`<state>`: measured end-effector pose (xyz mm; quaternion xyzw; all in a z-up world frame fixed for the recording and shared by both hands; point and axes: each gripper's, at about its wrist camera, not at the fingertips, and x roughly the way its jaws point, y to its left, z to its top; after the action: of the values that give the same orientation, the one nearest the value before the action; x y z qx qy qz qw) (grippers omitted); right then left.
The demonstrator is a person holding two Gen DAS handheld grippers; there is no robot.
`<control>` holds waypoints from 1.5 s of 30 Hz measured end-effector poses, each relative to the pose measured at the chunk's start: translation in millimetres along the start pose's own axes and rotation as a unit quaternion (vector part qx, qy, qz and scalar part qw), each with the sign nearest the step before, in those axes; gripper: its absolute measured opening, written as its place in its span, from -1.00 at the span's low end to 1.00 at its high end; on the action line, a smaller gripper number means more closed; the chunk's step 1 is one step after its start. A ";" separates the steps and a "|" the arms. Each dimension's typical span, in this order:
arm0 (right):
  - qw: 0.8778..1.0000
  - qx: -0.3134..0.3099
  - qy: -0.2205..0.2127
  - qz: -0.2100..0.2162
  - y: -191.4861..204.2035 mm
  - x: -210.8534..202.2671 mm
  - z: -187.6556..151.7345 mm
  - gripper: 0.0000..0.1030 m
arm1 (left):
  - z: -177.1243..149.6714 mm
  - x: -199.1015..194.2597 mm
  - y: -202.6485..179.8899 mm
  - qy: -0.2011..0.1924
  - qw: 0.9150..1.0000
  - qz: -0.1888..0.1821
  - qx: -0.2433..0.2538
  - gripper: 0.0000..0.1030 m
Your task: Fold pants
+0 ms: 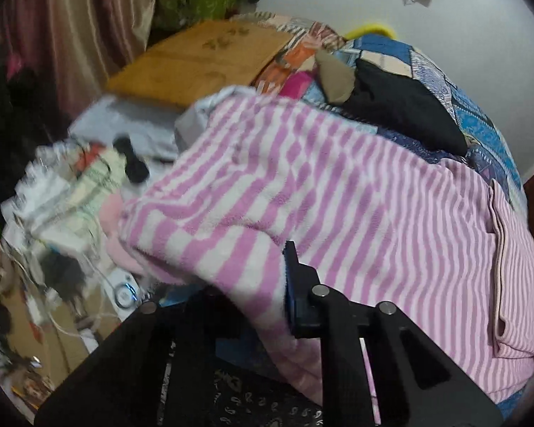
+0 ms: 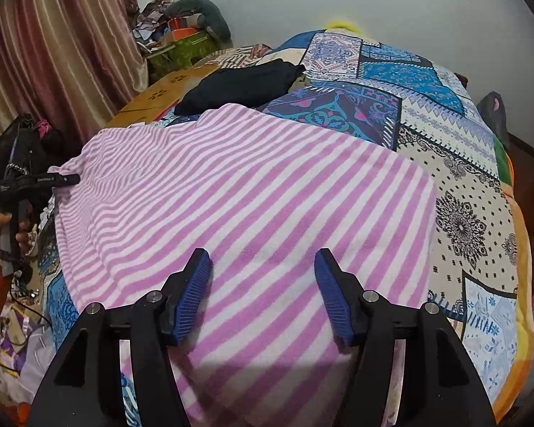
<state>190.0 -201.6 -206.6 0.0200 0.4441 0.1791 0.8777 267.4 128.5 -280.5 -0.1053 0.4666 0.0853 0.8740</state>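
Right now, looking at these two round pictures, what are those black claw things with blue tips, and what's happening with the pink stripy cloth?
No robot here: a person holds a handheld two-finger gripper in each hand, and each gripper carries a wide-angle camera that looks along its fingers. That is why both pictures look round.

One picture comes from the left gripper. Its jaws are shut on a bunched edge of the pink striped pants; one finger is hidden under the cloth.

The other comes from the right gripper. Its blue pads stand apart above the flat pants, holding nothing. At its left edge you can see the left gripper from outside, in the person's hand.

The pants lie on a patterned bedspread, with a dark garment behind them.
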 end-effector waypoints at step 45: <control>0.990 0.124 -0.042 -0.060 -86.2 -109.0 -88.1 0.13 | -139.0 -102.7 -378.7 0.037 0.888 -0.265 0.375 -0.77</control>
<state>87.2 -329.3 -192.4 0.1093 0.4259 0.0689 0.8955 193.7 -278.2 -230.8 0.1072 0.4510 -0.3342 0.8206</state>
